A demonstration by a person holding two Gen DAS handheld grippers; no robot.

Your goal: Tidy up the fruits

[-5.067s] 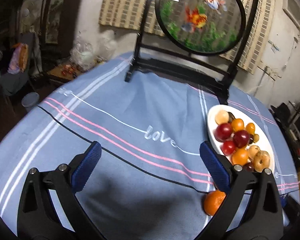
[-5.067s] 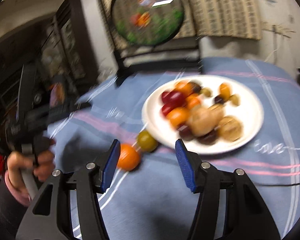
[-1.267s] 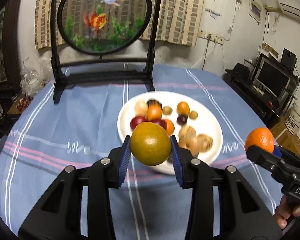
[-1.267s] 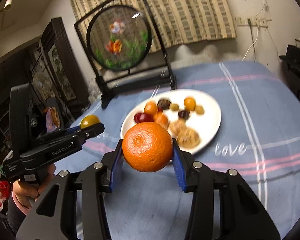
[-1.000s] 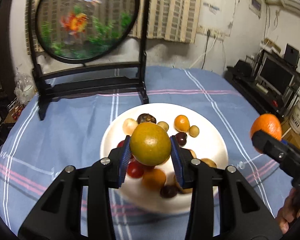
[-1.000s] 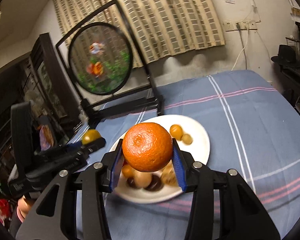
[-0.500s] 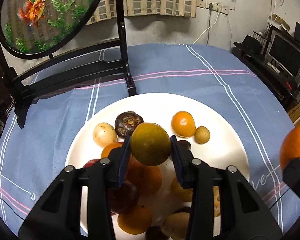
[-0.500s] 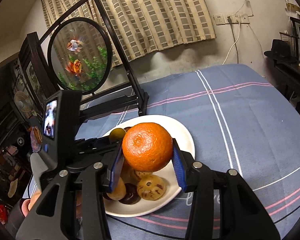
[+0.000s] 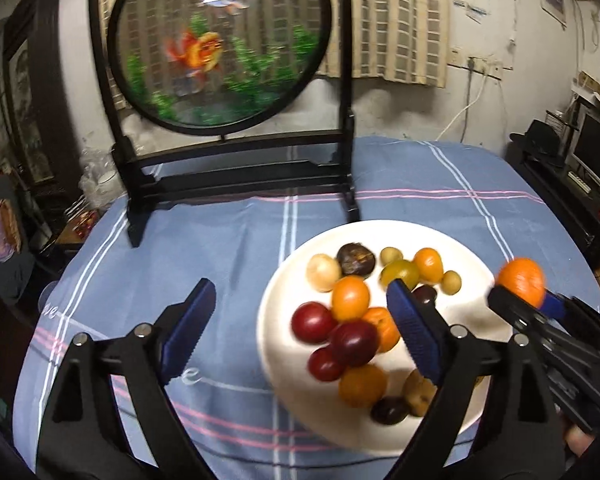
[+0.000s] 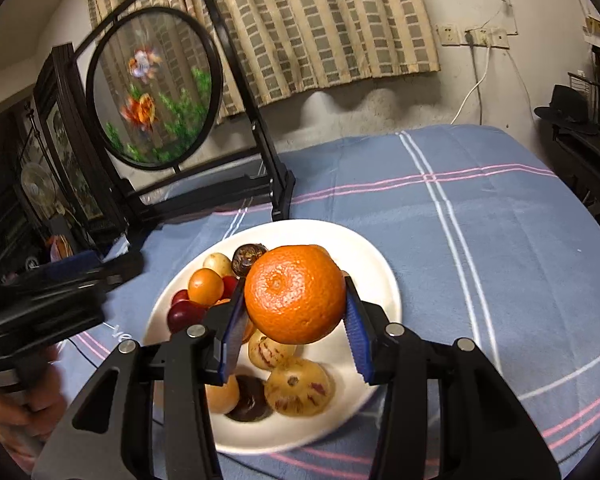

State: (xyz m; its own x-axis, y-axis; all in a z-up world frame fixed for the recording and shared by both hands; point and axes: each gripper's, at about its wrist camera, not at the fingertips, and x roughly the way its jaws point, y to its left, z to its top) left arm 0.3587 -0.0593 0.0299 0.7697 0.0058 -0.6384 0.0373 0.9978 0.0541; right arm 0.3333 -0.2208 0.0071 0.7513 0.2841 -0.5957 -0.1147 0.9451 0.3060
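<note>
Released from the left gripper (image 9: pixel 300 316), whose jaws are opening with nothing between them, the greenish citrus (image 9: pixel 399 273) now seems, through blur, to lie among fruit on the white plate (image 9: pixel 476 272), while the right gripper (image 10: pixel 294 320) clamps the orange (image 10: pixel 296 292) above that plate.

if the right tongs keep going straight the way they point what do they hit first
Probably the white plate or its fruit: the right tongs, shut on the orange, angle down over the speckled fruits. Depth is unclear.
</note>
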